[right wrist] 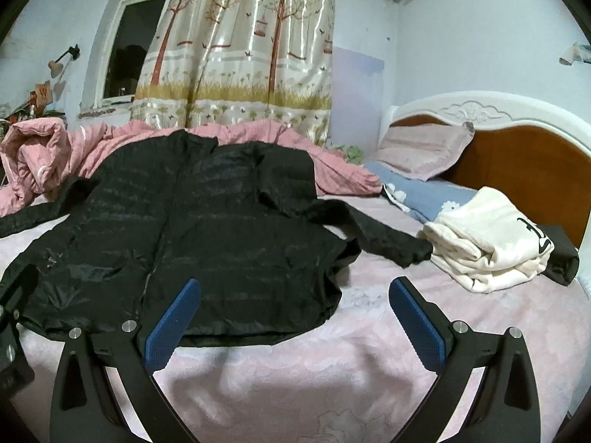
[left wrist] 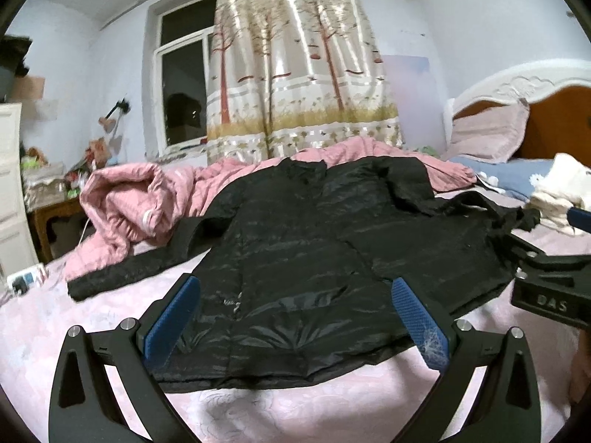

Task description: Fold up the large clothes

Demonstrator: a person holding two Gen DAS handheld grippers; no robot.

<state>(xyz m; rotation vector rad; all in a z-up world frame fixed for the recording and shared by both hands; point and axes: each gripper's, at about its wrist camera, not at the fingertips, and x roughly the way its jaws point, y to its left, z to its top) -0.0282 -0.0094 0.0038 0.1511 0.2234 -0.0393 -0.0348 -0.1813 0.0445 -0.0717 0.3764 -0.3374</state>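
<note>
Jacket (left wrist: pixel 295 251) spread flat on bed (right wrist: pixel 295 376).
Left gripper (left wrist: pixel 295 317) and right gripper (right wrist: pixel 295 313) gape empty above its near hem.

Both views are lit by dim, cool indoor light; the window (left wrist: pixel 184 85) is black. The curtain (right wrist: pixel 240 44) beside the window shows bright vertical glare streaks. The jacket (left wrist: pixel 303 258) gives a faint sheen, its folds nearly lost in darkness. Soft shadows lie on the bed (right wrist: pixel 295 376) just below the jacket's hem. Fisheye bending curves the walls, corners are vignetted black, and the edges are blurred.
</note>
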